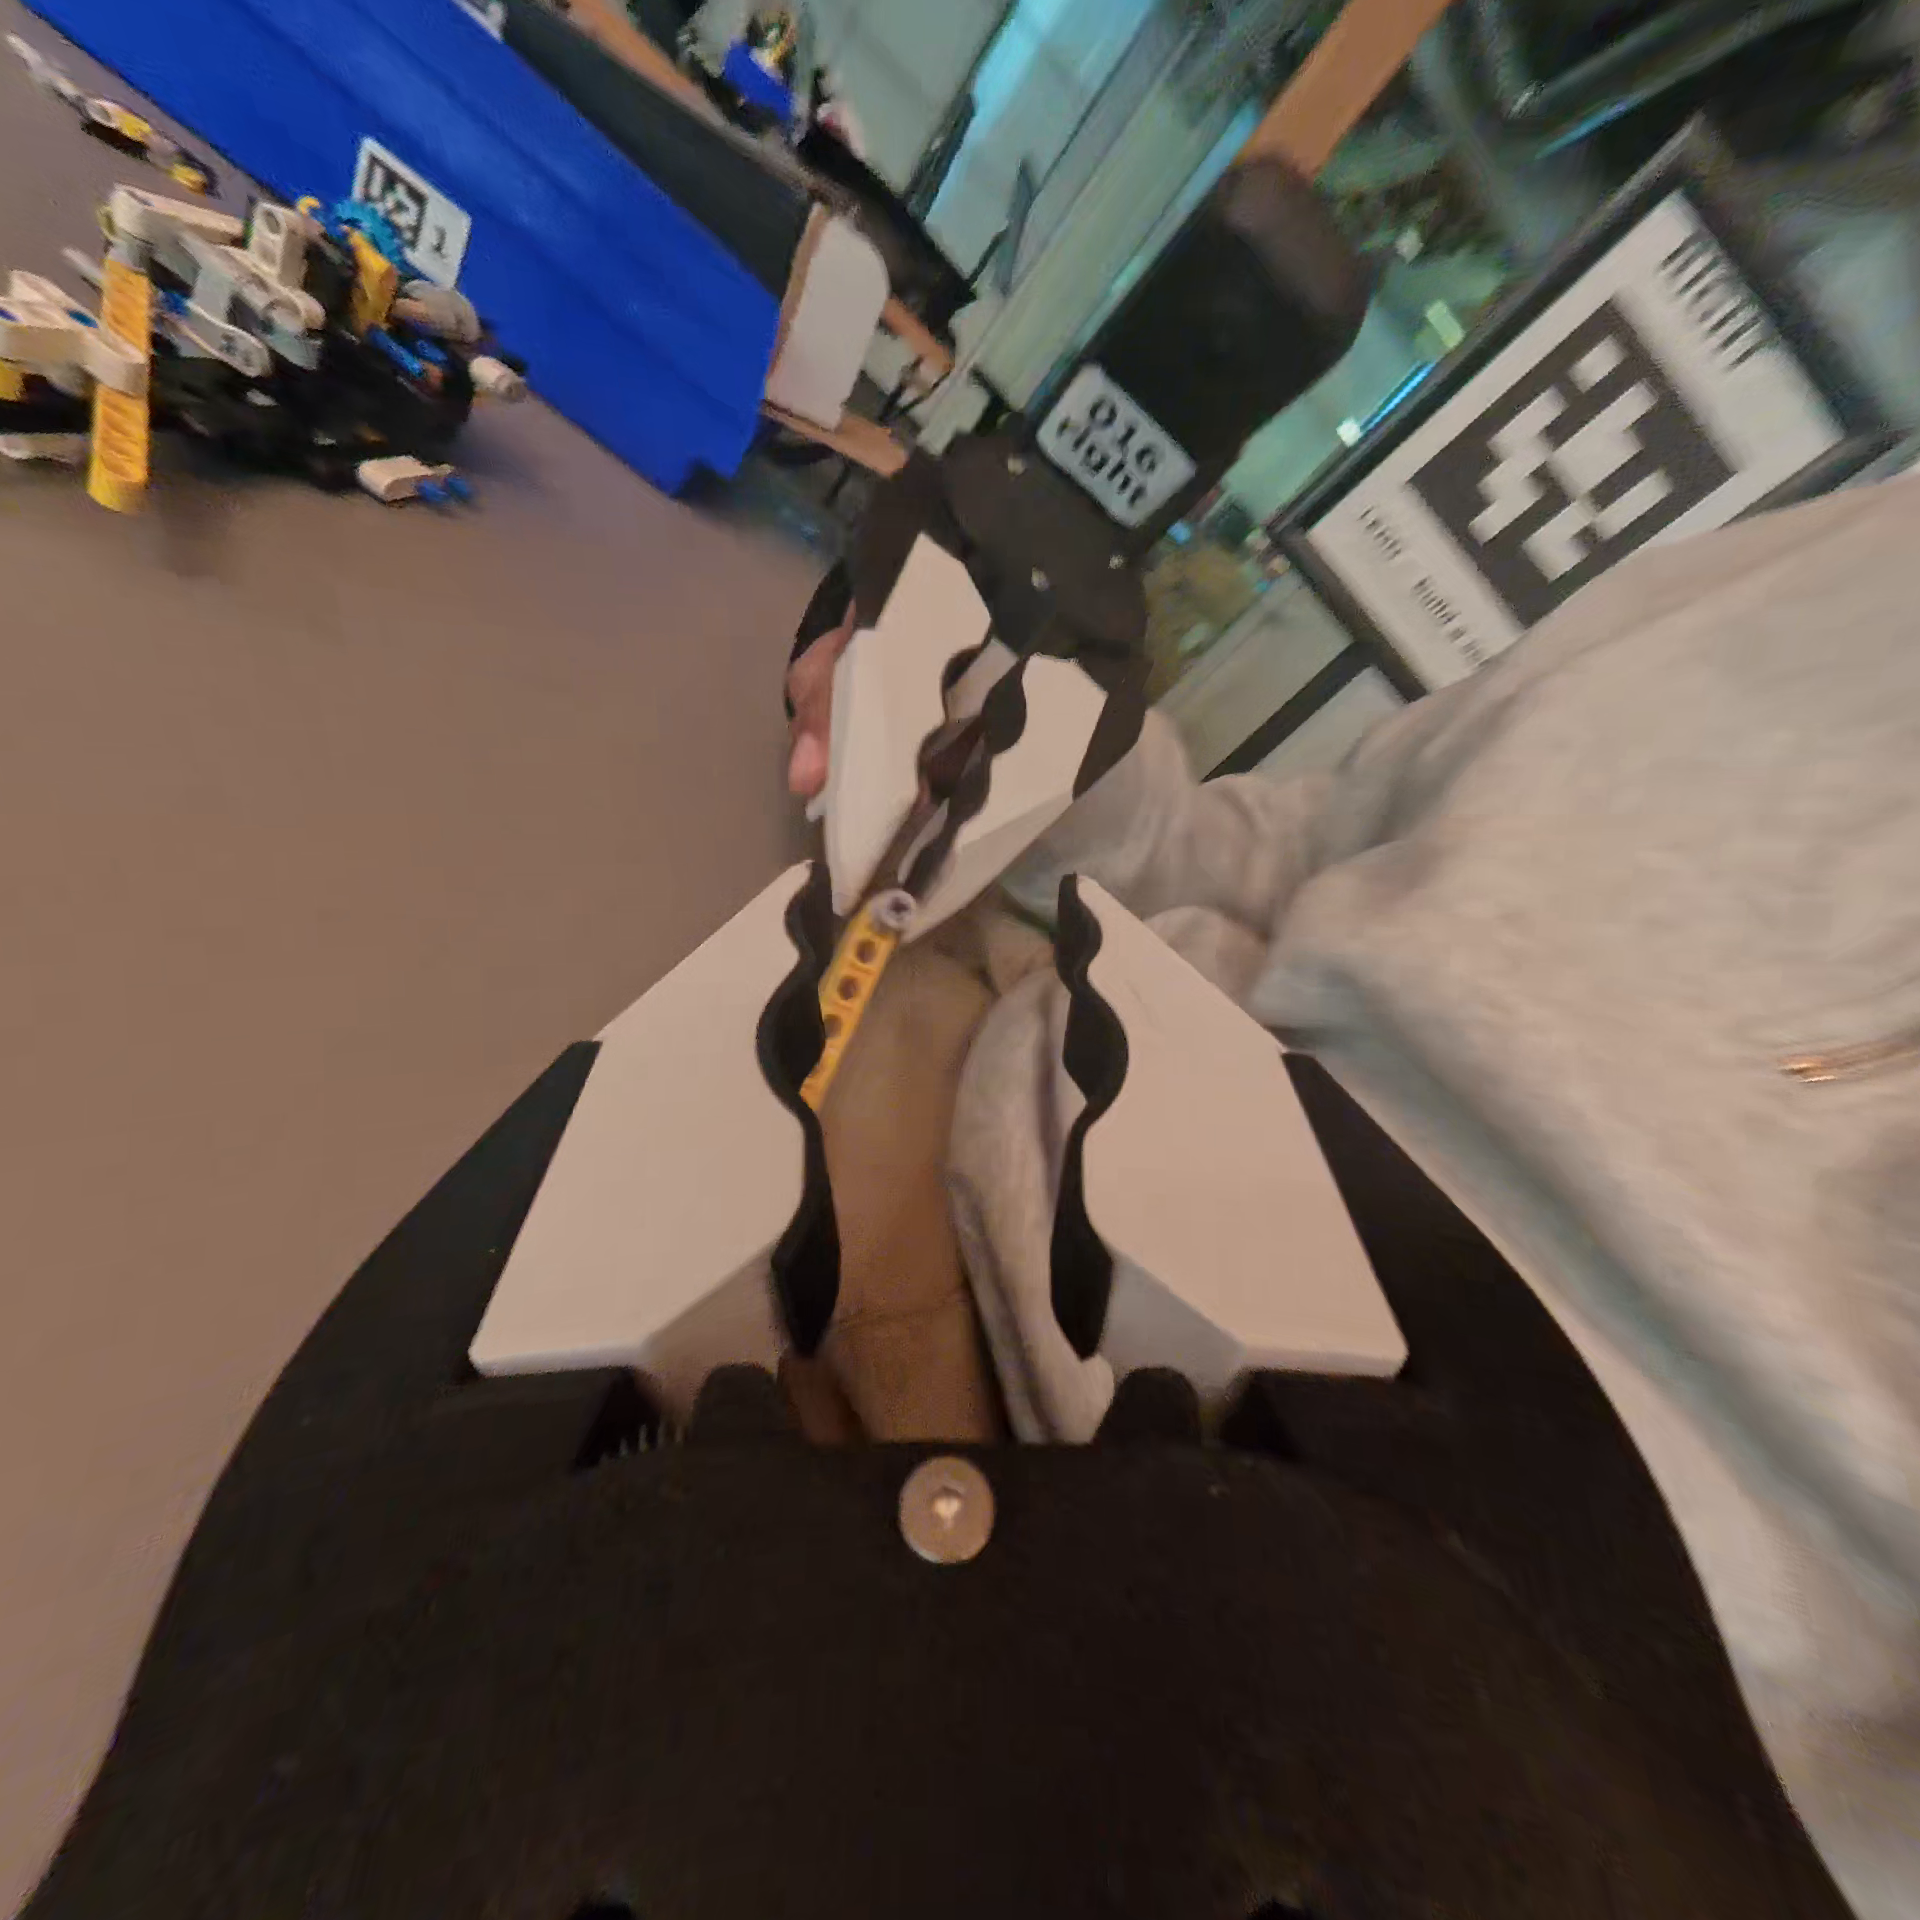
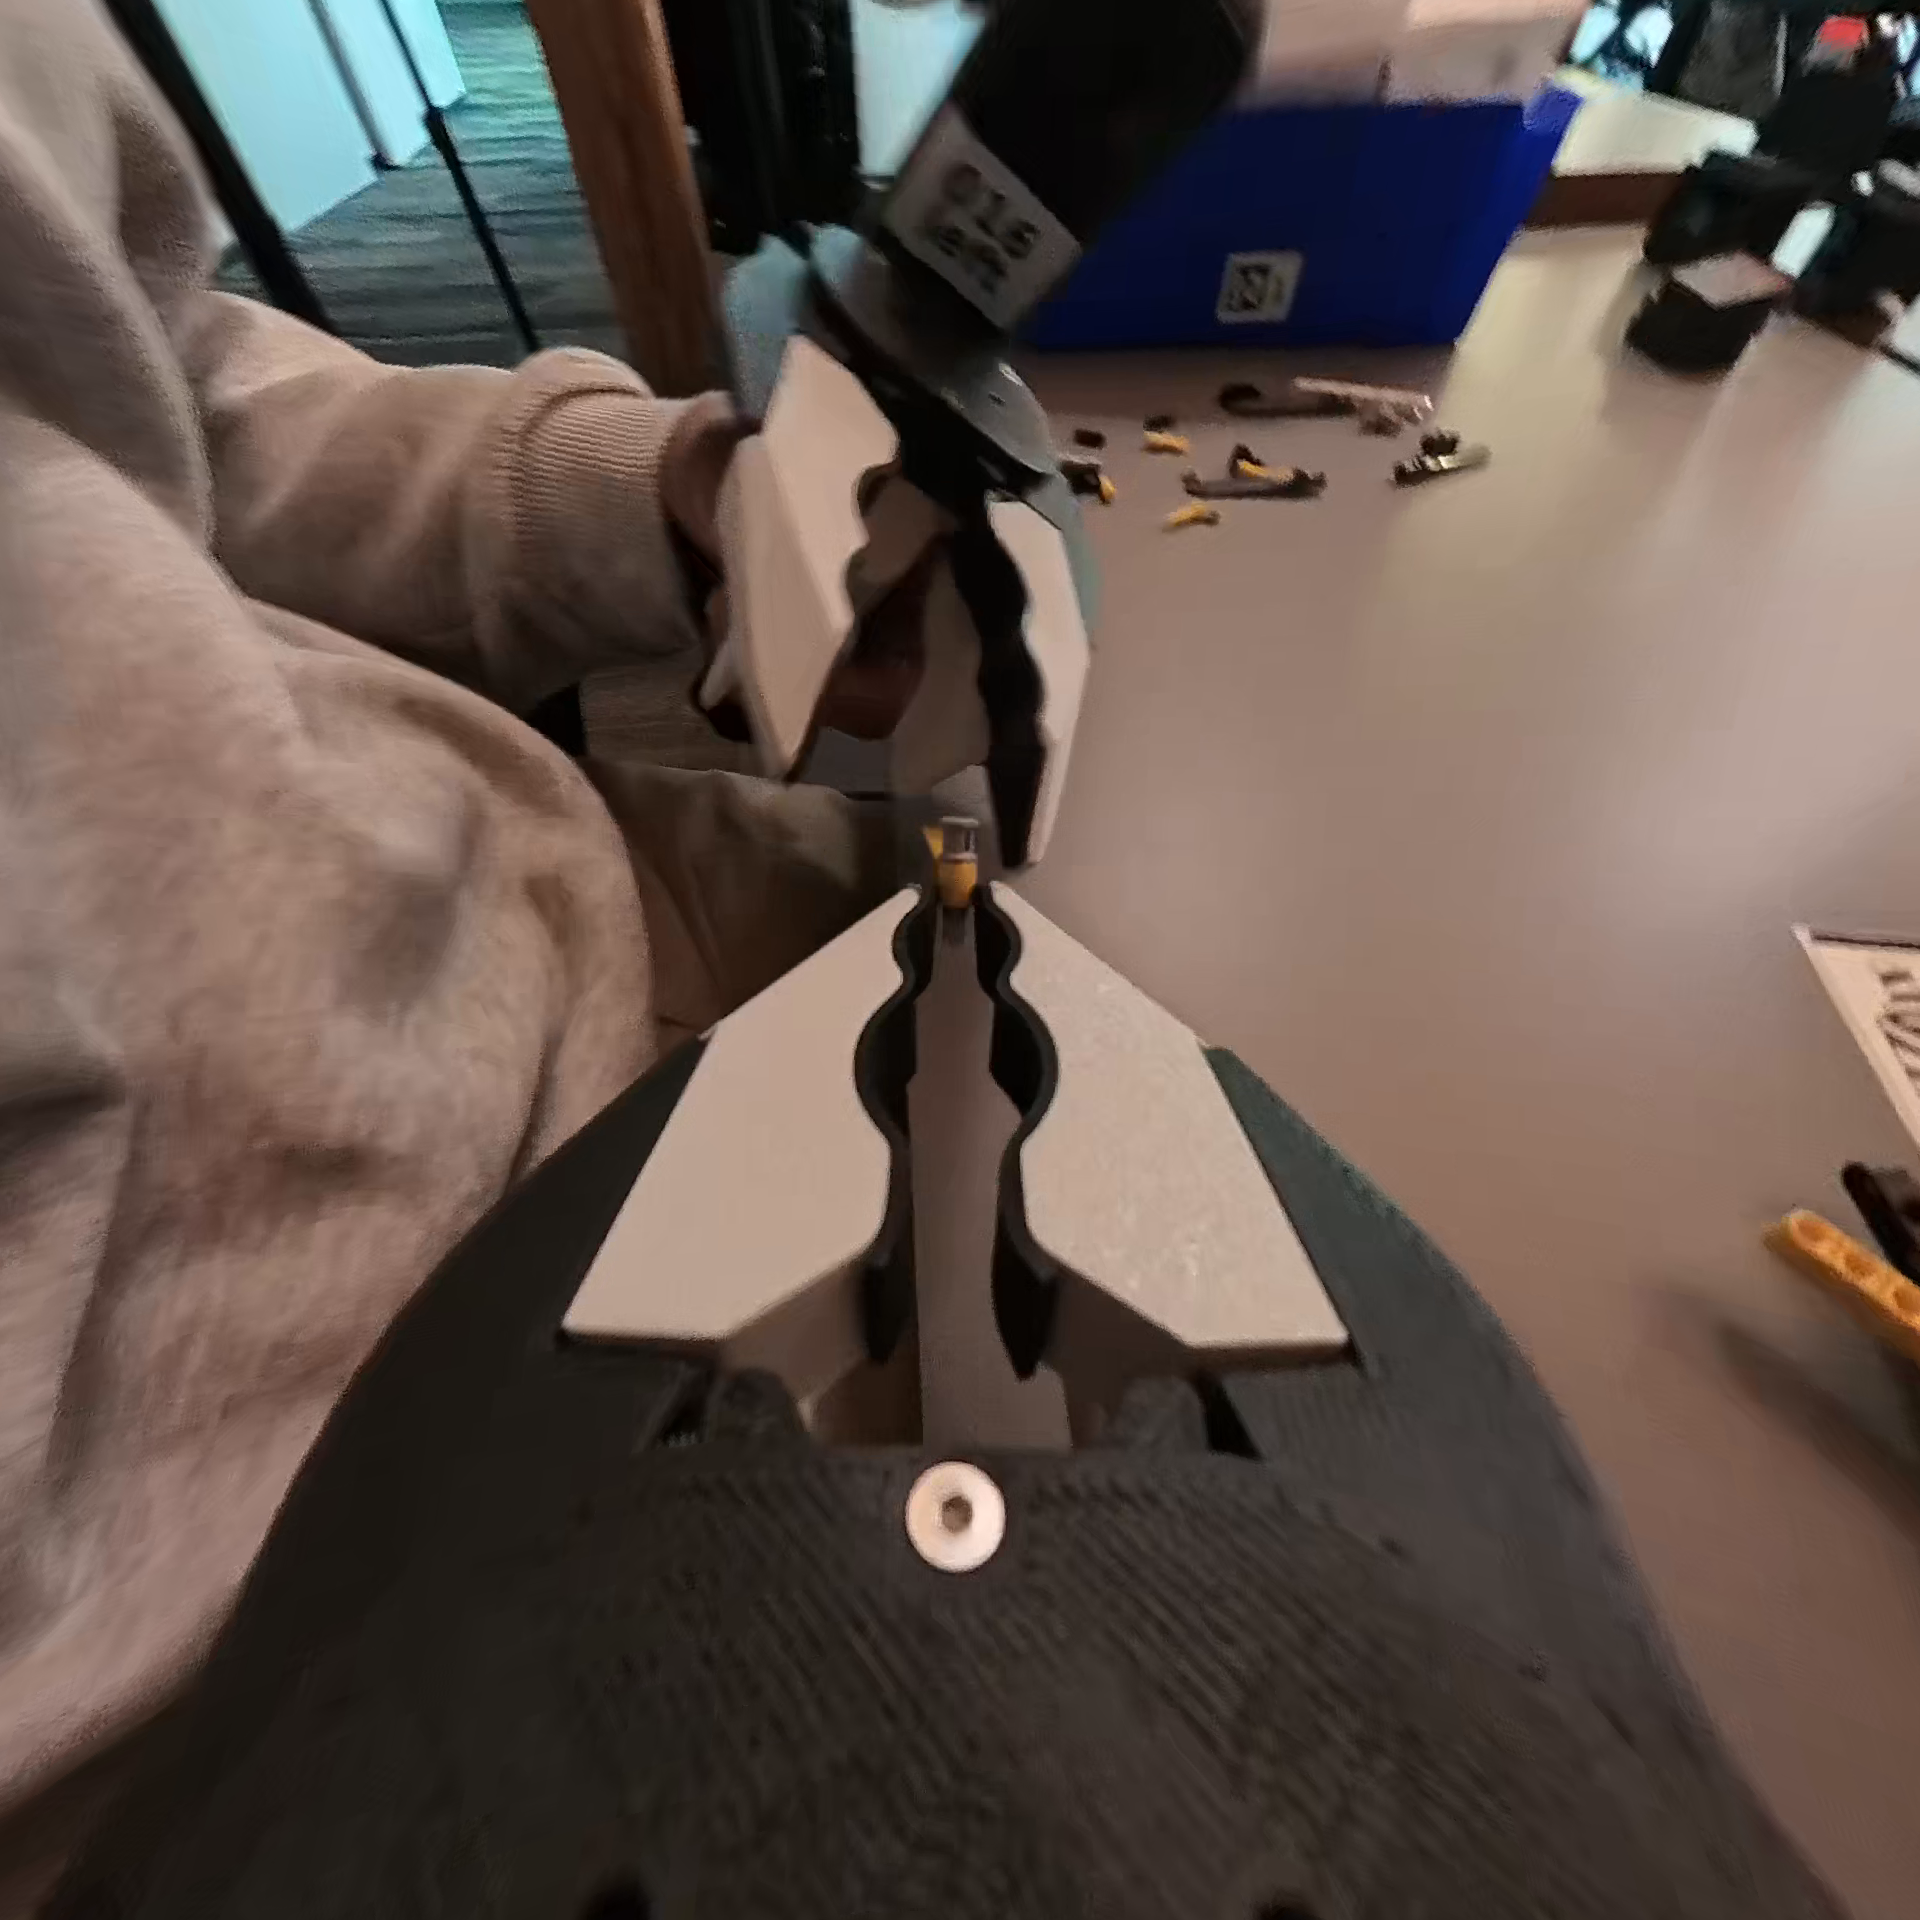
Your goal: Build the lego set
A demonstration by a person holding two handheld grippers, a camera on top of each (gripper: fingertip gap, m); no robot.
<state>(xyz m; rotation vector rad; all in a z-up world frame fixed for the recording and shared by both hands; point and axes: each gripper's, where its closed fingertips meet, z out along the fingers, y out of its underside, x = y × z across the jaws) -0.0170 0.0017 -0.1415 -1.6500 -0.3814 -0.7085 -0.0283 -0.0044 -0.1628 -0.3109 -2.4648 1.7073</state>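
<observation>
A yellow holed beam with a grey pin at its end is held in the air in front of the person. My right gripper is shut on the beam, with the pin showing just past its tips. In the left wrist view the right gripper comes down from above. My left gripper is open around the beam, which lies along its left finger. In the right wrist view the left gripper faces mine, open.
A part-built lego model stands on the table by a blue bin. Loose pieces, another yellow beam and a paper sheet lie on the table. The person's grey sleeve is close by.
</observation>
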